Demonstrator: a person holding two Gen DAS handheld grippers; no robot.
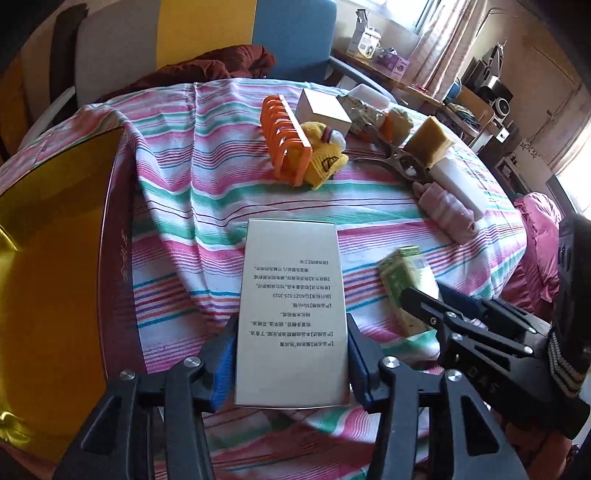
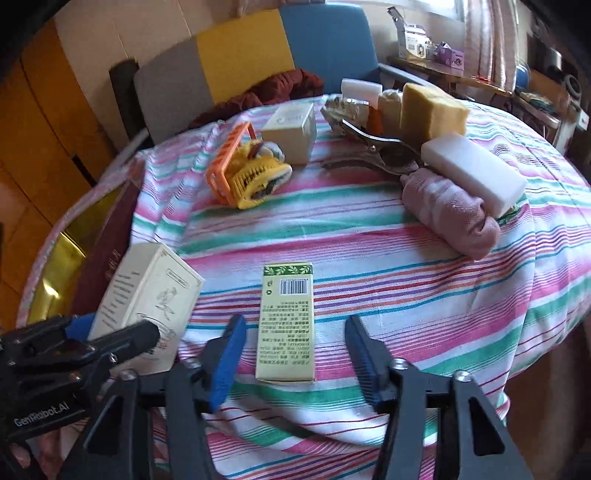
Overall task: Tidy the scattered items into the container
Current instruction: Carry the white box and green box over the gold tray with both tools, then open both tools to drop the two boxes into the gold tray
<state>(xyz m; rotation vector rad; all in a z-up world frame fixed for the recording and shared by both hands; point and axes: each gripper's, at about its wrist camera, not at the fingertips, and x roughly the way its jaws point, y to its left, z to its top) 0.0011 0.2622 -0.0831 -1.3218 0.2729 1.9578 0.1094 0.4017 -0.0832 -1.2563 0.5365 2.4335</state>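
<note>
Beyond the two claws, a loose row of things crosses the far part of the surface (image 1: pixel 207 155), which is draped in a cloth striped pink, green and white. An orange rack (image 1: pixel 282 136) stands tilted against a yellow knitted toy (image 1: pixel 325 155), with a small white box (image 1: pixel 325 110) just behind them. To the right lie metal pliers (image 1: pixel 391 155), a yellow-brown sponge (image 1: pixel 430 142), a white block (image 1: pixel 458 188) and a rolled pink cloth (image 1: pixel 448 214) touching the block's side. Nothing lies between the claws and the container.

The left claw (image 1: pixel 291 354) pinches a tall pale box (image 1: pixel 291 314), its blue pads pressed on the box's two long sides; the printed face is turned up and reads upside down. The box is held above the cloth, just right of the container (image 1: pixel 48 280), a shallow box with a shiny gold inside and a dark red wall at the left edge of the surface.

The right claw (image 2: pixel 293 350) is spread, its fingers standing either side of a small green-and-cream carton (image 2: pixel 286 325) without touching it. The carton lies flat on the cloth, barcode up.

Behind the surface are a chair (image 2: pixel 258 55) with grey, yellow and blue panels, a dark red garment (image 2: pixel 277 92) on its seat, a cluttered side desk (image 1: pixel 399 70) and curtains (image 1: pixel 443 33) at a bright window.
</note>
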